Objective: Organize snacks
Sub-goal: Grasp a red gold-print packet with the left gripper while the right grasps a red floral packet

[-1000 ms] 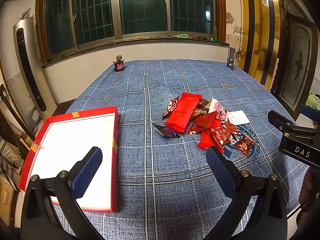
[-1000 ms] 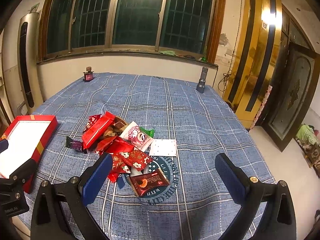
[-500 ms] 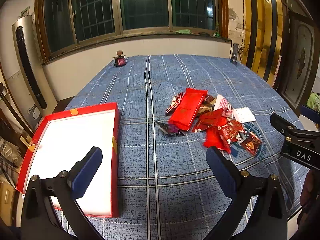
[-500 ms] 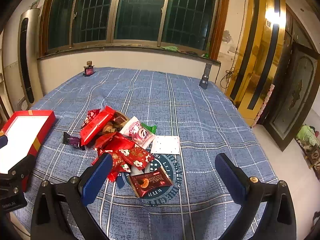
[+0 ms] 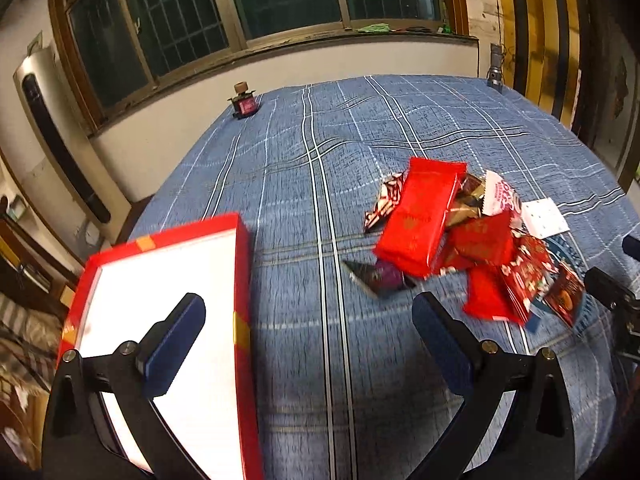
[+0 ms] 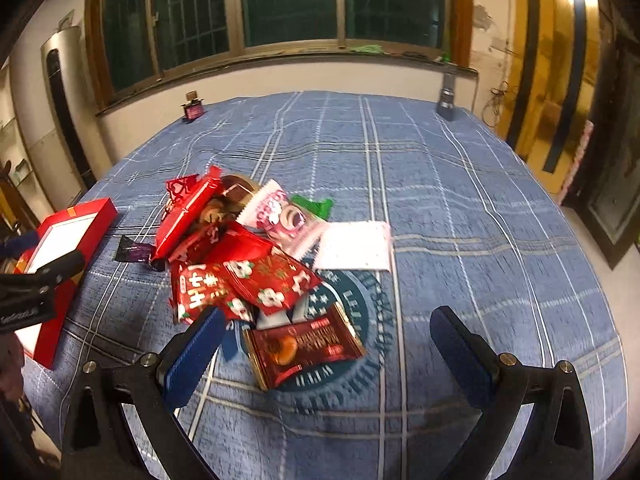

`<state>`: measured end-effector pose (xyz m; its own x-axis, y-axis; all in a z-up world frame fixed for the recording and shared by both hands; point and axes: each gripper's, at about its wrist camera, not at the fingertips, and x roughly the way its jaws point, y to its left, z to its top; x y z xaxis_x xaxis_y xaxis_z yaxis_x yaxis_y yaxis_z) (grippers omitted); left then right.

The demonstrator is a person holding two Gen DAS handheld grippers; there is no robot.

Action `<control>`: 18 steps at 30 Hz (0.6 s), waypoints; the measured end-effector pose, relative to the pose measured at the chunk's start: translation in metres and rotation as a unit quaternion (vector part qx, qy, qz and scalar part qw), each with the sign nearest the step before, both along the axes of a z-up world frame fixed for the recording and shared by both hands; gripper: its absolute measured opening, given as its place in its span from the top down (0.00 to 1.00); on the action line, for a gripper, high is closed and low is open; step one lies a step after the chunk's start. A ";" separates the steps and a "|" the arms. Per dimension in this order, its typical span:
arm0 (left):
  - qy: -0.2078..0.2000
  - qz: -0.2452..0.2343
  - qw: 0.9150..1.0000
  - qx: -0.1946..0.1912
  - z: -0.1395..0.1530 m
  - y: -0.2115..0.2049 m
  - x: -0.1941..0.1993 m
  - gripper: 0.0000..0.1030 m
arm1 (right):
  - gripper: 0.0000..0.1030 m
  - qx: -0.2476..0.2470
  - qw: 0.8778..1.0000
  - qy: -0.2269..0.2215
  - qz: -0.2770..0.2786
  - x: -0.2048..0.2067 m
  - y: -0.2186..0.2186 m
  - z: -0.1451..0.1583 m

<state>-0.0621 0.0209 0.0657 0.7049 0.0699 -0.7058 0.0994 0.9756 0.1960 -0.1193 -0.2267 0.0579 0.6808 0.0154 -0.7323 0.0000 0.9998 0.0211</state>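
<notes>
The approach step is in hand; both the left gripper and right gripper hang spread and empty. The brown wrapped snack lies just ahead of the right gripper's fingers; next it should descend, clamp it and carry it to the red box.

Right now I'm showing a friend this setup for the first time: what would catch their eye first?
The heap of red snack packets in the middle of the blue plaid cloth, just ahead of the open right gripper. Then the empty red box to its left, by the open left gripper.

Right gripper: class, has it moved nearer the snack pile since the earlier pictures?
Yes. The right gripper has moved forward; the dark red packet now lies between its open fingers.
</notes>
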 end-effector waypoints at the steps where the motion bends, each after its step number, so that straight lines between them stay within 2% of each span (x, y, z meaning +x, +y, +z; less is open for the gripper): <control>1: 0.001 -0.001 1.000 0.003 -0.001 -0.002 0.002 0.00 | 0.00 0.001 1.000 -0.001 0.005 0.003 0.002 0.000; 7: -0.001 -0.009 1.000 0.021 -0.005 -0.015 0.016 0.00 | 0.00 0.010 1.000 0.004 0.012 0.020 0.000 -0.005; 18: 0.001 -0.021 0.999 0.027 -0.006 -0.031 0.044 0.00 | 0.00 0.028 0.999 0.015 0.010 0.041 -0.014 -0.012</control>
<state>-0.0183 -0.0103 0.0599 0.7066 0.0779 -0.7033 0.1414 0.9583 0.2482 -0.0782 -0.2404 0.0461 0.6577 0.0703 -0.7500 -0.0192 0.9969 0.0766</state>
